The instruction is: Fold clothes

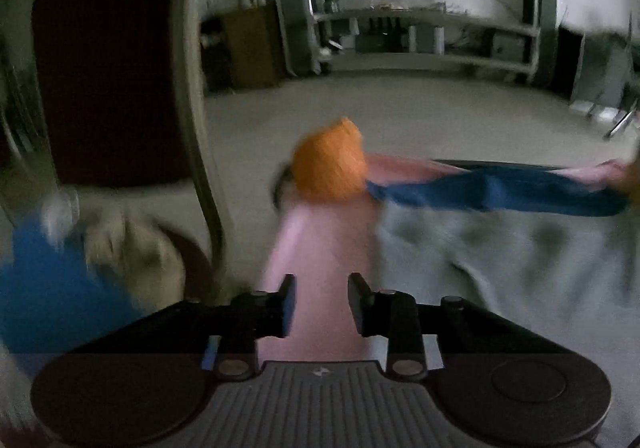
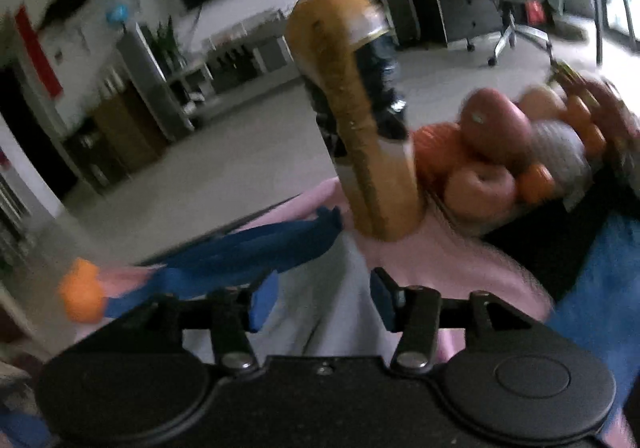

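Grippers over laundry, both blurred.
I see left gripper [image 1: 321,304] and right gripper [image 2: 323,298] parted above grey garment [image 1: 500,248].

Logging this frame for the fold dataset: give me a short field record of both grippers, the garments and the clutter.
left gripper: open, over pink cloth, nothing held
right gripper: open, over grey garment, nothing held
grey garment: rumpled, lying flat, blue band along its far edge
orange ball: at the band's left end, on the pink cloth
bottle: upright, orange cap, beyond the right gripper
fruit pile: right of the bottle
image quality: motion blur in both views
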The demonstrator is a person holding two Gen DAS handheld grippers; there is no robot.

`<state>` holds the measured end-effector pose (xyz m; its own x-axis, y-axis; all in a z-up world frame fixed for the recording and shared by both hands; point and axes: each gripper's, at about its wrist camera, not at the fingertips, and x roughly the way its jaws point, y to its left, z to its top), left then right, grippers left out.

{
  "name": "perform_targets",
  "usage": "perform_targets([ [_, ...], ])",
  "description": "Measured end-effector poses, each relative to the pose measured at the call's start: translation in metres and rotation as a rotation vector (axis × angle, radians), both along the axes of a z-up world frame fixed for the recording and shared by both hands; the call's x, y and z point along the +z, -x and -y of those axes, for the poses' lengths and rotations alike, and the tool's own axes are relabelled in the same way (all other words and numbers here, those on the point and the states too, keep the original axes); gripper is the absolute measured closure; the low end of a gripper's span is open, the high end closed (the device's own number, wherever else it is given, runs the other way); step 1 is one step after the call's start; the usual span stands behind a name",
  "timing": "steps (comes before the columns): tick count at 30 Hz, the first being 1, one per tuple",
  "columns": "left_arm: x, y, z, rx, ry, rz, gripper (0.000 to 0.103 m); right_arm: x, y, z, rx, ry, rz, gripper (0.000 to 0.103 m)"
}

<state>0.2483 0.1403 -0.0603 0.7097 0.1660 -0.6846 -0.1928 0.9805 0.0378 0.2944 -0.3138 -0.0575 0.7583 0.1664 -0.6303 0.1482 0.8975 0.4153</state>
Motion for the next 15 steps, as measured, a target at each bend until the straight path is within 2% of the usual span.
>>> perform_targets([
  [2, -0.020, 0.016, 0.005, -0.006, 0.077, -0.056, 0.075, -0.009, 0.012, 0.006, -0.001, -0.070, 0.003, 0.051],
  [3, -0.028, 0.017, 0.011, -0.017, 0.087, -0.080, 0.079, -0.015, 0.021, 0.009, -0.004, -0.103, 0.003, 0.051],
  [4, -0.034, 0.014, 0.019, -0.034, 0.079, -0.097, 0.088, -0.023, 0.025, 0.009, -0.007, -0.121, 0.000, 0.052],
  [5, -0.040, 0.011, 0.026, -0.051, 0.070, -0.114, 0.085, -0.036, 0.022, 0.007, -0.010, -0.119, -0.020, 0.063],
  [6, -0.044, 0.006, 0.033, -0.068, 0.050, -0.110, 0.084, -0.050, 0.014, 0.005, -0.006, -0.117, -0.063, 0.071],
  [7, -0.047, -0.001, 0.039, -0.082, 0.009, -0.087, 0.083, -0.063, 0.004, 0.005, 0.002, -0.137, -0.108, 0.083],
  [9, -0.054, -0.019, 0.050, -0.094, -0.080, -0.046, 0.080, -0.085, -0.012, 0.006, 0.009, -0.197, -0.163, 0.084],
  [11, -0.064, -0.034, 0.052, -0.076, -0.133, -0.042, 0.080, -0.098, -0.028, 0.006, 0.018, -0.222, -0.164, 0.084],
  [13, -0.074, -0.040, 0.048, -0.048, -0.169, -0.074, 0.081, -0.107, -0.045, 0.001, 0.047, -0.216, -0.145, 0.084],
  [15, -0.084, -0.045, 0.045, -0.020, -0.205, -0.106, 0.083, -0.114, -0.054, -0.009, 0.094, -0.152, -0.161, 0.084],
])
